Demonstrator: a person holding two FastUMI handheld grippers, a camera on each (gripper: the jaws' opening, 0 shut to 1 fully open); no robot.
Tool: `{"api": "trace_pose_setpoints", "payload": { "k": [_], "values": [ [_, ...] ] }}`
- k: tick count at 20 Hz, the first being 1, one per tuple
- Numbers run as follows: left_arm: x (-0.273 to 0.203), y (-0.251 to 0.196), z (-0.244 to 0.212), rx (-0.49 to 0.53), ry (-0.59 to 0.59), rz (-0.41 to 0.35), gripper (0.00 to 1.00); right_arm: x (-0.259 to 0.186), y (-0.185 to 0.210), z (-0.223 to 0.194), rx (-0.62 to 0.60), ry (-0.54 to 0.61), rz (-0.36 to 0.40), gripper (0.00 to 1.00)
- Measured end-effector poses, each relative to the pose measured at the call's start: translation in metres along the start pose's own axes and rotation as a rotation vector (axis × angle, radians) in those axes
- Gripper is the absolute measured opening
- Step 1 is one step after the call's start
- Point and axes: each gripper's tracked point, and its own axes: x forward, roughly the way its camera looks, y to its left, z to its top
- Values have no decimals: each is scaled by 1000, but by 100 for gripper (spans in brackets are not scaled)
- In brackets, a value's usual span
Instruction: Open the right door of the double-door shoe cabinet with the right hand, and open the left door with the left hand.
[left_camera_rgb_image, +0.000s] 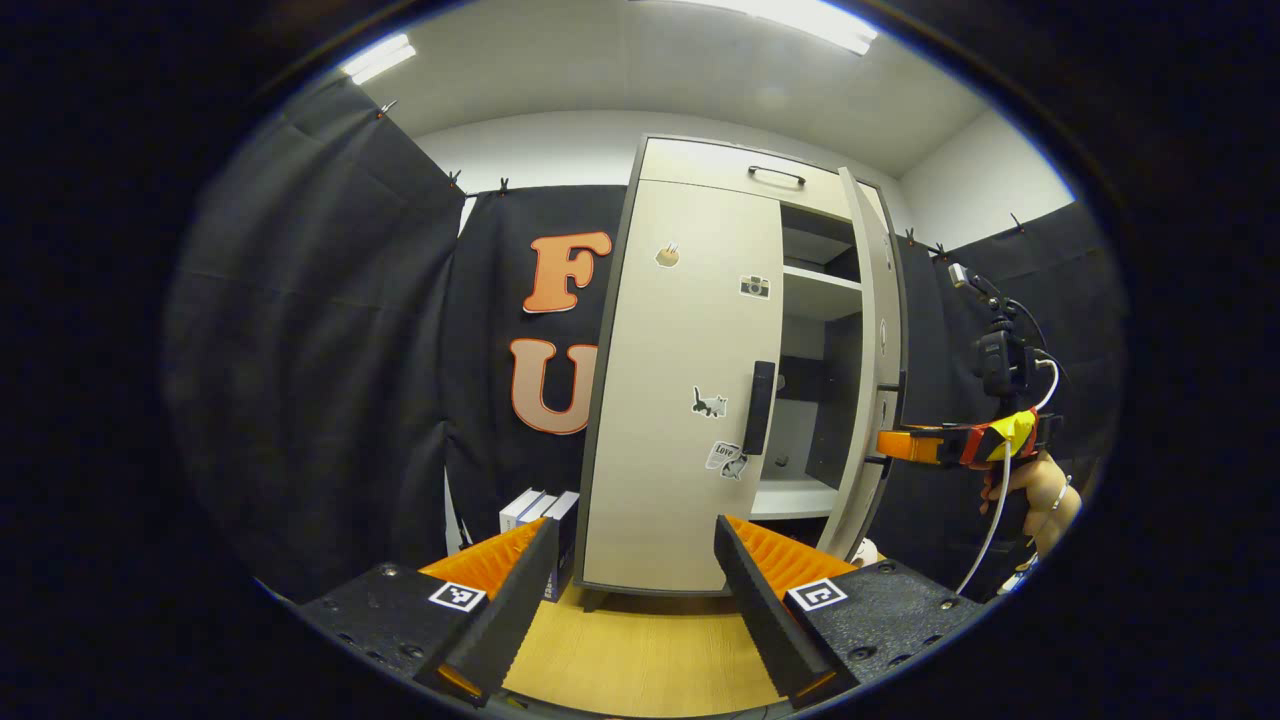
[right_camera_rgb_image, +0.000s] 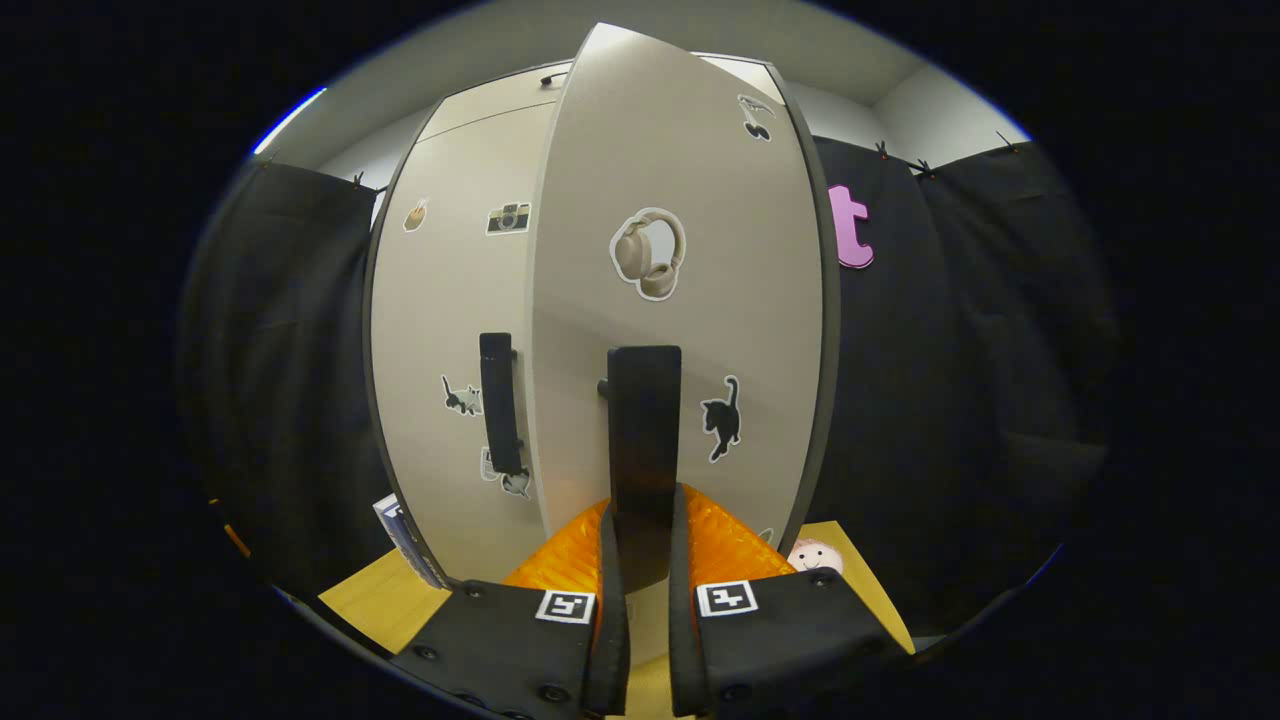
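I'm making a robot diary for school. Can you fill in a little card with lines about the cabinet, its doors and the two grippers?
cabinet: beige cabinet, standing on a wooden floor
right door: right door swung partly open, shelves seen inside
left door: left door shut
right gripper: right gripper shut on the right handle
left gripper: left gripper open, away from the cabinet, holding nothing
left handle: left handle untouched
stickers: cats, a camera and headphones on the doors
beside cabinet: boxes on its left
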Motion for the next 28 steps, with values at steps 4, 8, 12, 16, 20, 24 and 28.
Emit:
{"api": "trace_pose_setpoints", "payload": {
  "k": [4,8,12,16,20,24,28],
  "values": [
    [0,-18,0,-2,3,-13,94,-12,-10,0,25,1,3,24],
    [4,-40,1,8,3,-27,94,-20,-20,-1,36,2,4,23],
    [8,-61,2,16,1,-39,94,-24,-30,0,58,0,-6,22],
    [14,-79,3,23,-3,-53,94,-34,-40,-1,89,-1,-20,8],
    [22,-92,5,25,-12,-50,94,-31,-60,-2,76,-2,-60,7],
    [35,-110,1,27,-5,-60,94,-32,-85,-1,84,-9,-114,7],
    [52,-130,-2,34,5,-66,94,-32,-95,0,101,-6,-91,7]
  ]
}}
